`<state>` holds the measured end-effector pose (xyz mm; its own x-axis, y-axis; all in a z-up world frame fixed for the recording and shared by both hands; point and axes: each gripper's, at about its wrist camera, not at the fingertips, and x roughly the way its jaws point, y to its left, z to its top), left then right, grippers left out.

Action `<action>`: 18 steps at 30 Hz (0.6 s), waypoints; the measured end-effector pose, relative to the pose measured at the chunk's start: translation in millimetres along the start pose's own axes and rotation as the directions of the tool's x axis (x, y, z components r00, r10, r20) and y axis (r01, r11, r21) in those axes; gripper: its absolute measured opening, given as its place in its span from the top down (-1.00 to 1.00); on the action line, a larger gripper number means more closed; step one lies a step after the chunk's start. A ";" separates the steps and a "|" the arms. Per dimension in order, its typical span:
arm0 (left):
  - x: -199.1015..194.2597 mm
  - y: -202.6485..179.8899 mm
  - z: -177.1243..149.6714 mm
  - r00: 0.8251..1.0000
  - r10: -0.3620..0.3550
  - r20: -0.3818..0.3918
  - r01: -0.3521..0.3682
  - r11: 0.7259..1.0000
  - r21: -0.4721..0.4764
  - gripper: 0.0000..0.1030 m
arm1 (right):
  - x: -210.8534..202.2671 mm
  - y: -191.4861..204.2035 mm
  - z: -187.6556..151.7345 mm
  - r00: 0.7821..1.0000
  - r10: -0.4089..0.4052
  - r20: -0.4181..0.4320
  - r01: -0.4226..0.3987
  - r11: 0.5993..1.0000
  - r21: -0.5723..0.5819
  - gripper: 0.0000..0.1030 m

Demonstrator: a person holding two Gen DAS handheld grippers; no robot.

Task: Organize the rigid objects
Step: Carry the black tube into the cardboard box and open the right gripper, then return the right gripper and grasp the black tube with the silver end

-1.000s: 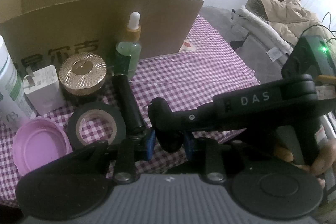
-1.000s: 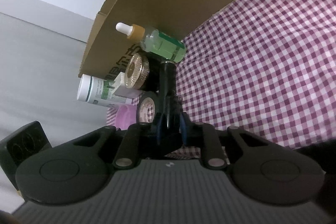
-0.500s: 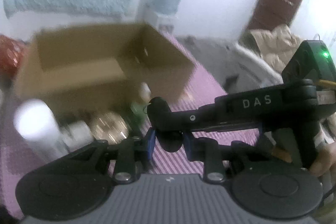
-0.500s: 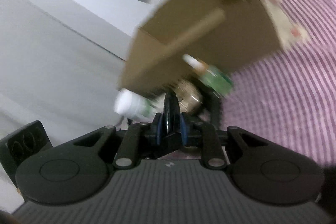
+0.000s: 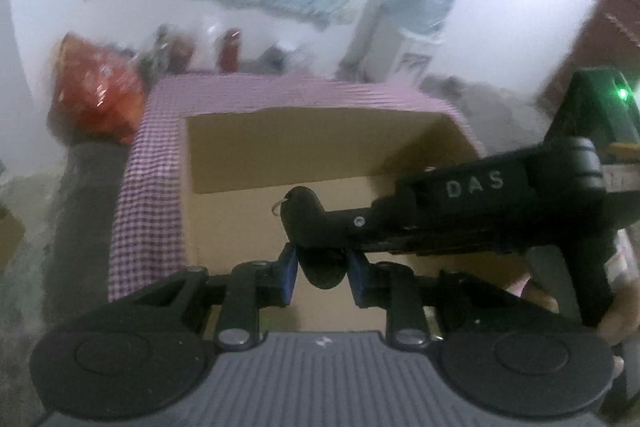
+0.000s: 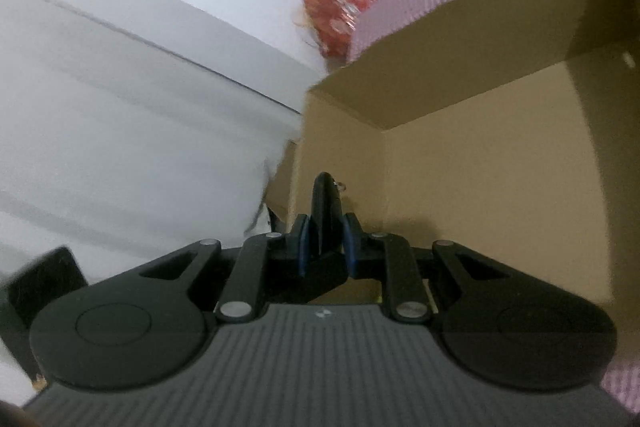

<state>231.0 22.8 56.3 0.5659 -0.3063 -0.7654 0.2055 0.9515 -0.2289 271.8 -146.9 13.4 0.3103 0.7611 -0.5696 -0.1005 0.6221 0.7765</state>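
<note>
An open cardboard box stands on the purple checked cloth; its inside looks bare. Both grippers are above it. My right gripper is shut on a black cylindrical object with a small metal ring at its tip, held over the box's near left corner. In the left wrist view the right gripper's black fingers reach in from the right, and the black object sits between my left gripper's blue pads, which close on it.
The purple checked cloth covers the table around the box. A red bag and bottles stand behind the table at the wall. A water dispenser is at the back right.
Both grippers have risen with the black object from the cloth beside the jars and tape to above the open box. The small items have dropped out of view.
</note>
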 end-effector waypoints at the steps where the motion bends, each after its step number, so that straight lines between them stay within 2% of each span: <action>1: 7.7 1.5 5.0 1.000 0.028 -0.004 -0.028 0.999 0.015 0.52 | 12.5 -1.5 9.2 1.000 -0.006 -0.016 0.007 1.000 0.025 0.68; 7: 37.2 11.3 24.3 0.985 0.173 0.002 -0.173 0.984 0.042 0.48 | 65.0 -18.4 49.6 0.999 -0.041 -0.031 0.045 0.992 0.121 0.63; 13: 28.4 6.1 23.3 0.988 0.148 0.036 -0.149 0.989 0.020 0.35 | 80.4 -22.3 50.7 0.999 -0.046 -0.014 0.047 0.988 0.144 0.51; 18: 9.4 2.0 15.4 0.990 0.129 0.065 -0.130 0.991 0.016 0.35 | 59.0 -21.5 43.4 1.000 -0.015 0.019 0.012 0.991 0.134 0.50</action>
<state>249.0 21.4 57.9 0.6384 -0.1821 -0.7479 0.1429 0.9828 -0.1173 333.3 -123.4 -25.2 0.3296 0.7482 -0.5758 0.0307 0.6010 0.7986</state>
